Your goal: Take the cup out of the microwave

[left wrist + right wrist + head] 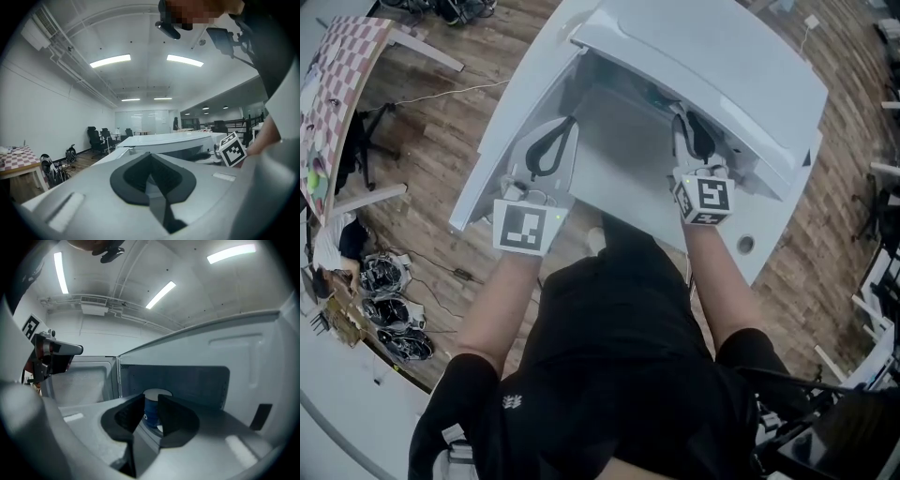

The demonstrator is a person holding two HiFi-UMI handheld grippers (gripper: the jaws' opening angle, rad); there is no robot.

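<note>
The white microwave point(703, 56) stands on a white table with its door point(502, 150) swung open to the left. Inside, a blue cup point(151, 414) with a white rim stands upright near the back wall. It shows only in the right gripper view, just beyond the fingertips. My right gripper point(151, 399) points into the cavity, its jaws a narrow gap apart and touching nothing. In the head view it point(686, 114) sits at the opening's right side. My left gripper point(565, 127) is at the left by the door, and its tips point(150, 155) meet, holding nothing.
The white table point(769, 244) carries the microwave and has a round hole at its near right. A checkered table point(347, 75) and several bags point(389, 300) stand on the wooden floor at left. Office chairs point(96, 138) are far behind.
</note>
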